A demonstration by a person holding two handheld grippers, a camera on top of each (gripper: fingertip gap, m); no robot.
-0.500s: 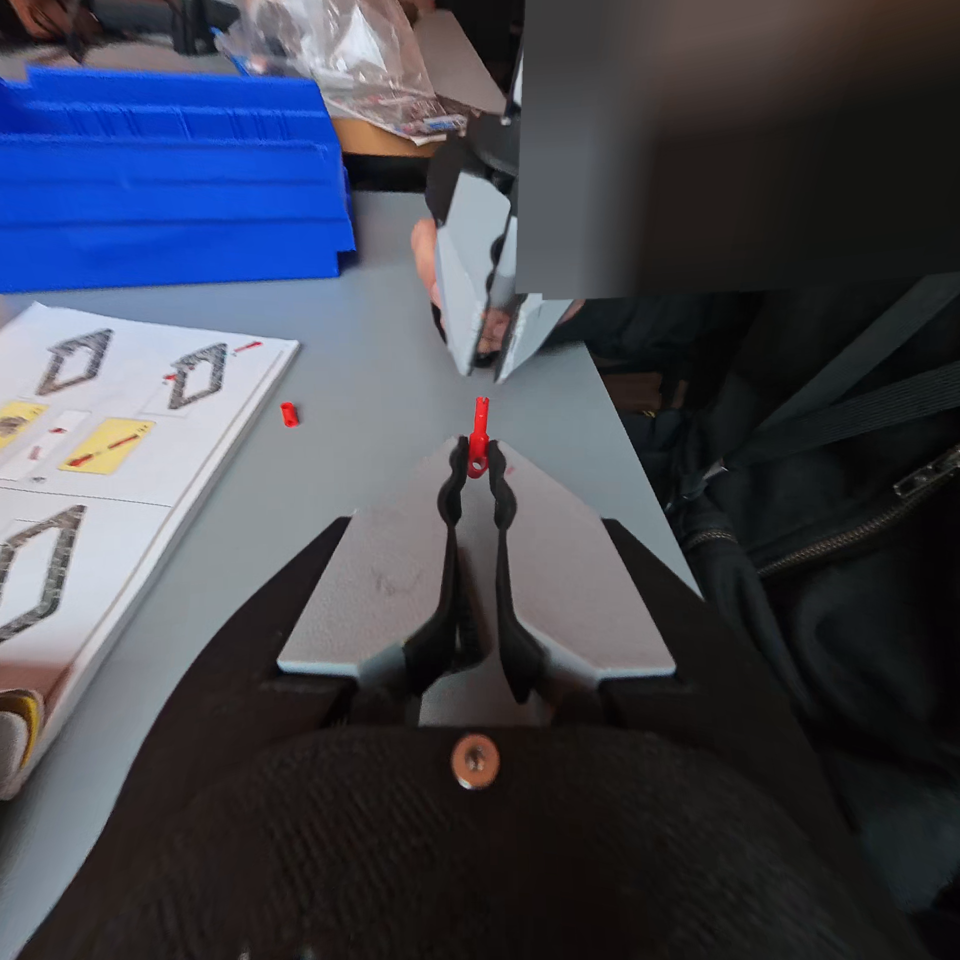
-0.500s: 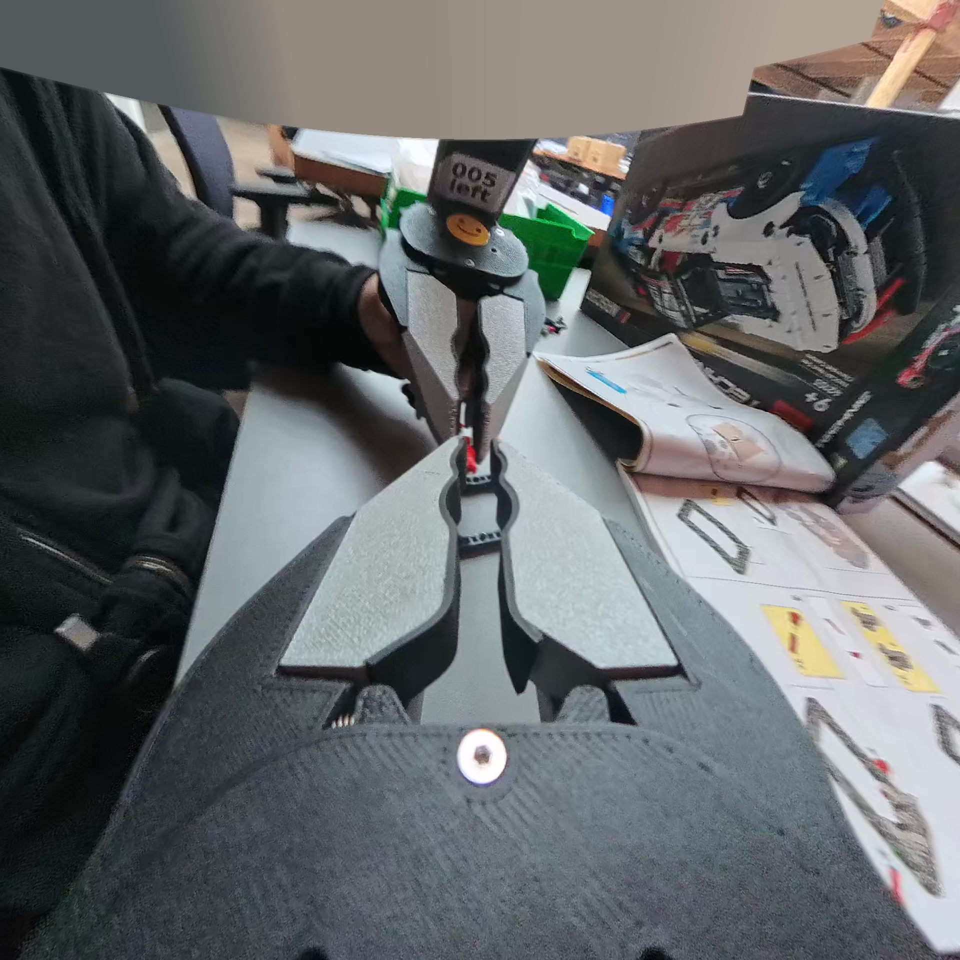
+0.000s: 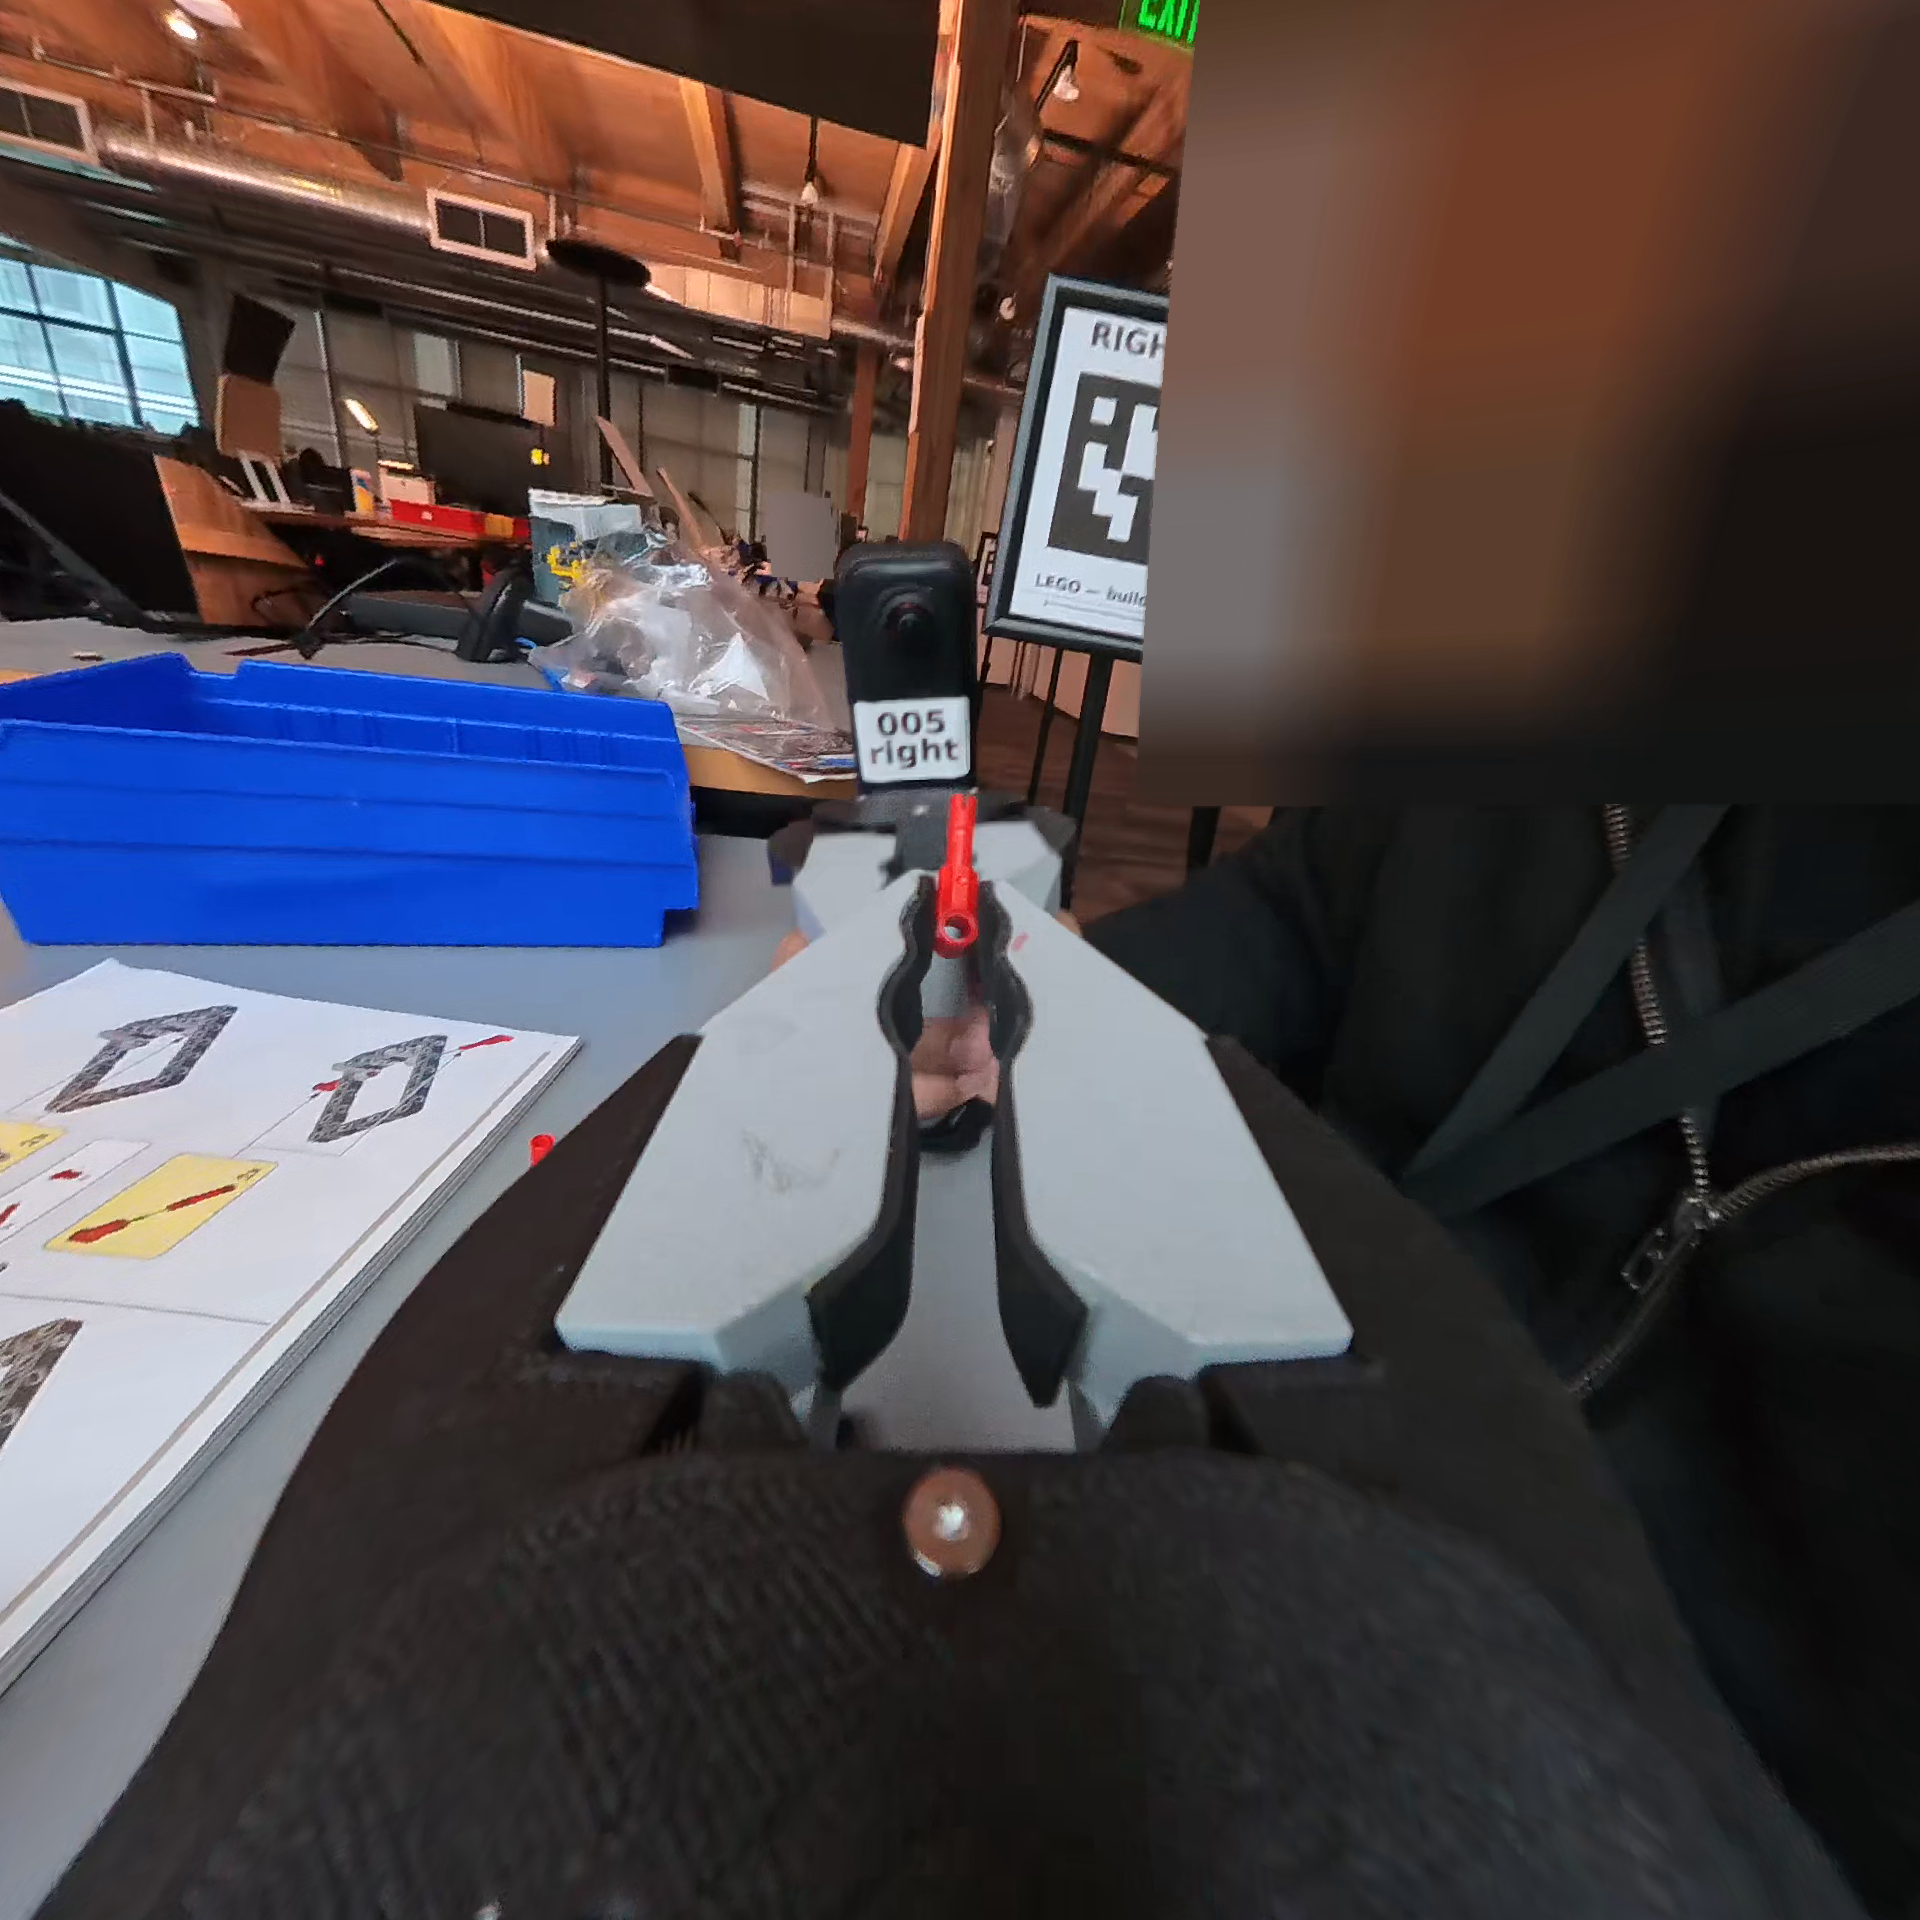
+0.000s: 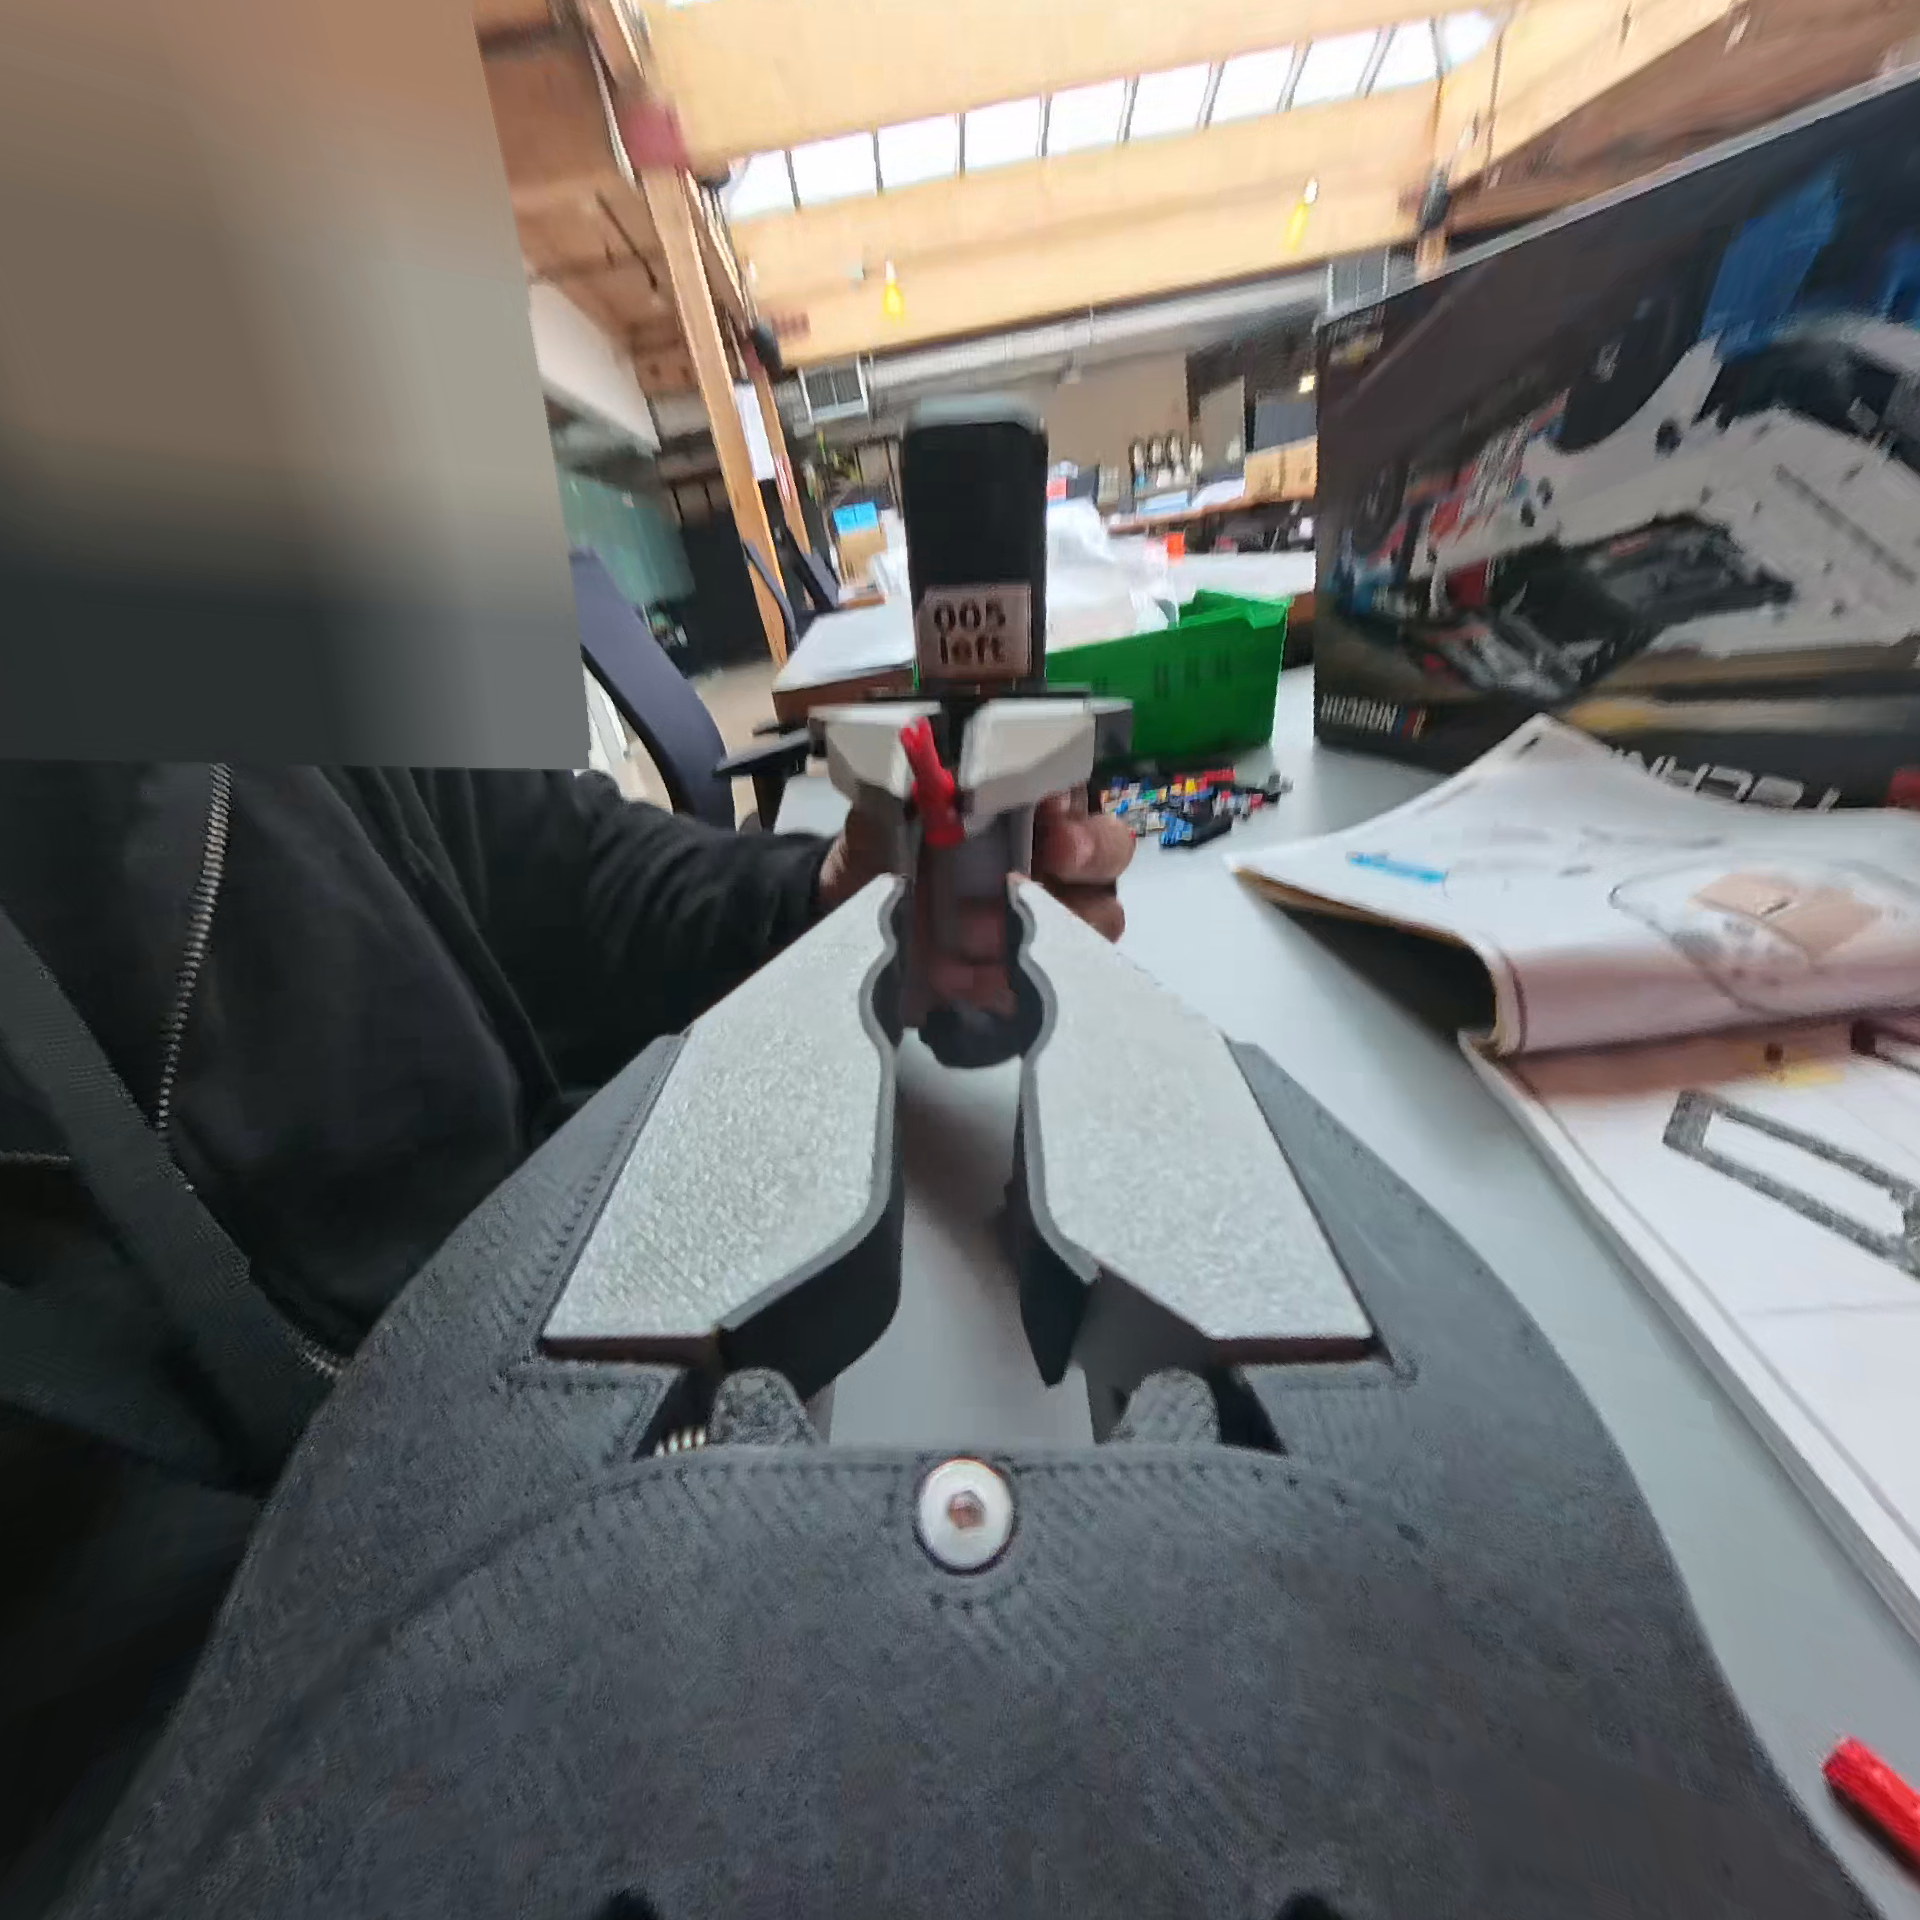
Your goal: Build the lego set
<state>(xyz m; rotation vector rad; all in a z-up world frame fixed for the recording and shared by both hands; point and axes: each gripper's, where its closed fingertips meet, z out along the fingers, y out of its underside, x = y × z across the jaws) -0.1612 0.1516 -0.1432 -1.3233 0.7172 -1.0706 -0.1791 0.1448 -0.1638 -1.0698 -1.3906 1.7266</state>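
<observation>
My left gripper [image 3: 956, 909] is shut on a small red Lego pin [image 3: 954, 883], which sticks up past the fingertips. It also shows in the right wrist view, where the left gripper [image 4: 935, 805] faces me with the red pin [image 4: 928, 792] between its fingers. My right gripper [image 4: 956, 896] is open with nothing between its jaws, a short way from the left one. In the left wrist view the right gripper [image 3: 914, 842] is mostly hidden behind my left fingers. Both are held above the grey table [image 3: 623, 997].
An open instruction booklet [image 3: 208, 1143] lies left, with a small red piece [image 3: 540, 1146] beside it. A blue bin [image 3: 343, 800] stands behind. The right wrist view shows a Lego box [image 4: 1621, 520], a green bin [image 4: 1174, 665], loose pieces [image 4: 1195, 805], booklets [image 4: 1558, 914] and a red piece [image 4: 1870, 1787]. My two grippers' fingertips are within a few centimetres of each other.
Both grippers have tilted up from the table and now look level across the room. The right gripper has drawn back from the left one and its jaws stand wider.
</observation>
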